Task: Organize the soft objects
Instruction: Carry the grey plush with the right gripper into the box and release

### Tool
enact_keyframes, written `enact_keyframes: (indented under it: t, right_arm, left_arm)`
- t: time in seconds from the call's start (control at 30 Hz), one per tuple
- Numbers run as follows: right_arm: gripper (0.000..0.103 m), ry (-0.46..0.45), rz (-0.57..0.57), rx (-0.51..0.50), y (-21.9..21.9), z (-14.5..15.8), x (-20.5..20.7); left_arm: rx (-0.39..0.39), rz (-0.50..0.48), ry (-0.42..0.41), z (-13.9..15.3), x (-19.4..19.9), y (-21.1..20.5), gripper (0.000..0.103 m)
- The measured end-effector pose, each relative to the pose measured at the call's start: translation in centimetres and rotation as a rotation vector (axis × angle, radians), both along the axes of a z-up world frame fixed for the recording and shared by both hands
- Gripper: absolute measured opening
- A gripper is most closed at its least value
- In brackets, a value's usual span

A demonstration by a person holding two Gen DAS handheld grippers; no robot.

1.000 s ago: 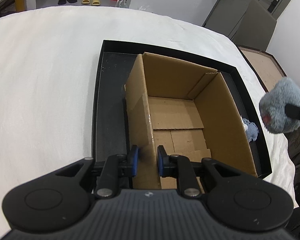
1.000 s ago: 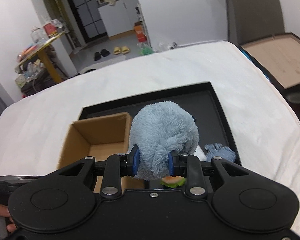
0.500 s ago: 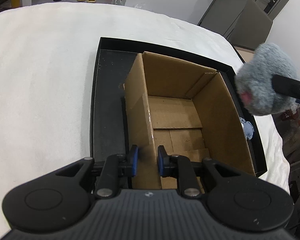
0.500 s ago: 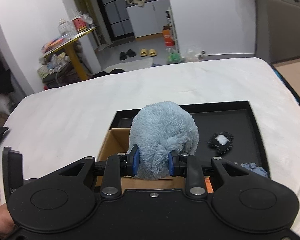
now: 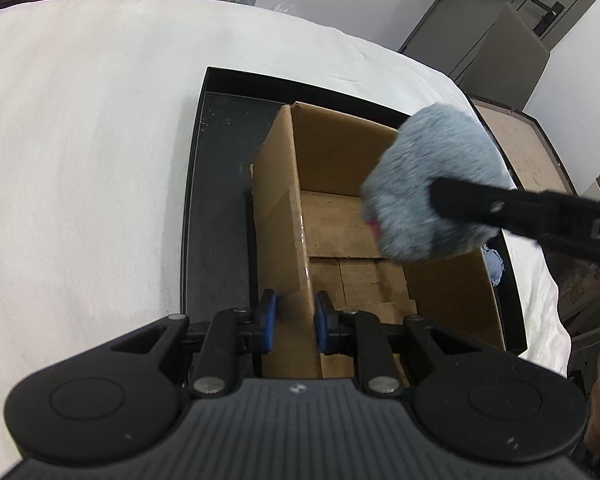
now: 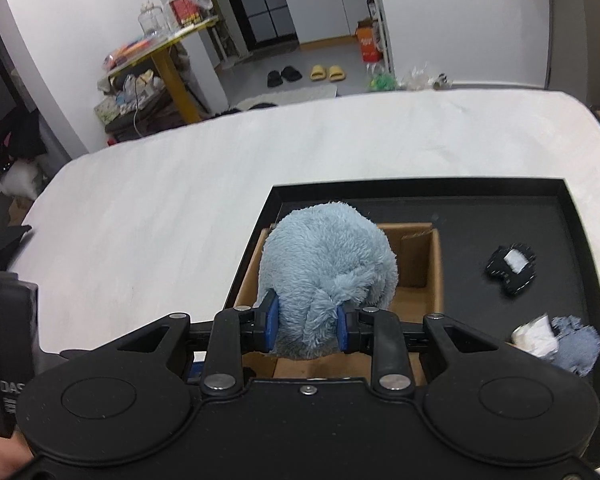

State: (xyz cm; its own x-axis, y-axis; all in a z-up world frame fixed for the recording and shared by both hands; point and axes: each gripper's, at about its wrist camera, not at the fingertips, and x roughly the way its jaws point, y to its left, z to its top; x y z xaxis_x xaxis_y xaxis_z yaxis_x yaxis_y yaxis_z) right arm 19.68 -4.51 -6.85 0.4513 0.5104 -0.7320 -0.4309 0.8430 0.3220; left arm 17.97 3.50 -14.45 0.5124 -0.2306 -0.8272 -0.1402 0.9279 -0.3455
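Observation:
An open cardboard box (image 5: 340,216) stands in a black tray (image 5: 216,184) on the white bed. My left gripper (image 5: 293,322) is shut on the box's near left wall. My right gripper (image 6: 306,328) is shut on a fluffy blue plush toy (image 6: 328,264) and holds it over the box opening; the toy also shows in the left wrist view (image 5: 432,188), above the box's right side. The box (image 6: 418,256) sits below the toy in the right wrist view.
In the tray (image 6: 572,240), right of the box, lie a small black soft piece with a white patch (image 6: 512,266) and a blue-and-white cloth item (image 6: 560,342). The white bed (image 6: 180,184) surrounds the tray. Room furniture stands far behind.
My right gripper has carried the blue plush leftward from beyond the tray's right edge to over the box. My left gripper has kept its hold on the box wall.

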Motion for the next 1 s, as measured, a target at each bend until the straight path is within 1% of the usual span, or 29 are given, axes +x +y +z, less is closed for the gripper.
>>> enact_keyframes:
  t: [0.2,0.37,0.57,0.77,0.8,0.83,0.9,0.93,1.0]
  right_arm:
    - [0.028,0.041,0.012,-0.021,1.8,-1.1,0.0]
    - [0.028,0.083,0.016,-0.005,3.0,-1.8,0.5]
    - [0.030,0.074,0.011,-0.006,3.9,-2.4,1.3]
    - [0.038,0.130,0.001,0.008,3.5,-3.8,2.3]
    - [0.045,0.129,0.001,0.015,3.3,-3.8,2.2]
    - [0.055,0.143,-0.009,0.031,2.9,-3.7,2.2]
    - [0.056,0.168,-0.030,0.077,2.1,-3.4,2.2]
    - [0.056,0.155,-0.025,0.094,1.8,-3.1,2.1]
    - [0.056,0.133,-0.029,0.093,1.0,-2.2,1.6]
  left_arm:
    - [-0.021,0.021,0.005,-0.1,-0.2,0.2,0.018]
    - [-0.034,0.037,0.009,0.1,-0.2,0.3,0.018]
    - [-0.046,0.057,0.015,0.0,-0.4,0.5,0.018]
    - [-0.039,0.053,0.022,0.2,-0.2,0.3,0.018]
    - [-0.037,0.051,0.022,0.3,-0.1,0.2,0.019]
    - [-0.034,0.047,0.023,0.3,0.1,0.3,0.019]
    - [-0.029,0.045,0.027,0.4,0.3,0.2,0.019]
    - [-0.027,0.046,0.028,0.3,0.3,0.2,0.019]
    - [-0.018,0.044,0.024,0.5,0.4,0.1,0.019]
